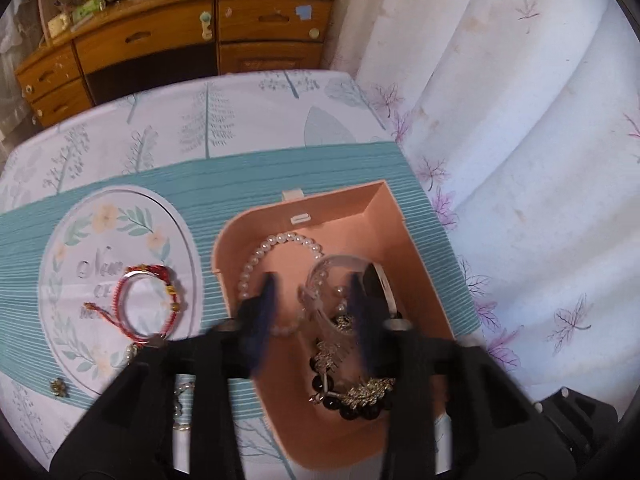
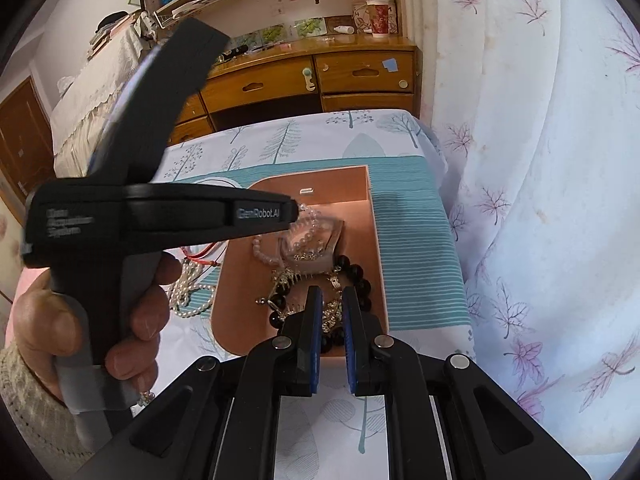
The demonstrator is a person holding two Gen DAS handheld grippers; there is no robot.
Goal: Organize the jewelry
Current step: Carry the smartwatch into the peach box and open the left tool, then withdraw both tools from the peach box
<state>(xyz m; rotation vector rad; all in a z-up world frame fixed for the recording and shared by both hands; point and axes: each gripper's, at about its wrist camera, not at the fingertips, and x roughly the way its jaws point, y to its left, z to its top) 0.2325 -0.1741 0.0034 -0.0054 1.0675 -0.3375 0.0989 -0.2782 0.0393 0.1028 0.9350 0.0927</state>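
A pink jewelry box (image 1: 394, 240) lies open on a teal mat (image 1: 280, 176). It holds a pearl bracelet (image 1: 276, 242), a clear bangle (image 1: 340, 264), a black and white bangle (image 1: 384, 286) and a dark bead bracelet with gold charms (image 1: 360, 398). My left gripper (image 1: 312, 300) is open above the box, its blurred fingers either side of the clear bangle, nothing held. A red cord bracelet (image 1: 150, 304) lies on the round plate (image 1: 72, 240) to the left. My right gripper (image 2: 331, 300) hovers over the box's (image 2: 376, 248) near end, jaws slightly apart and empty, above the dark beads (image 2: 360, 276).
A pearl strand (image 2: 188, 292) lies left of the box, partly under the left gripper's body (image 2: 160, 208). A small gold charm (image 1: 59, 387) sits on the mat's near left. A white curtain (image 1: 520, 120) hangs to the right. A wooden desk (image 1: 180, 40) stands behind the table.
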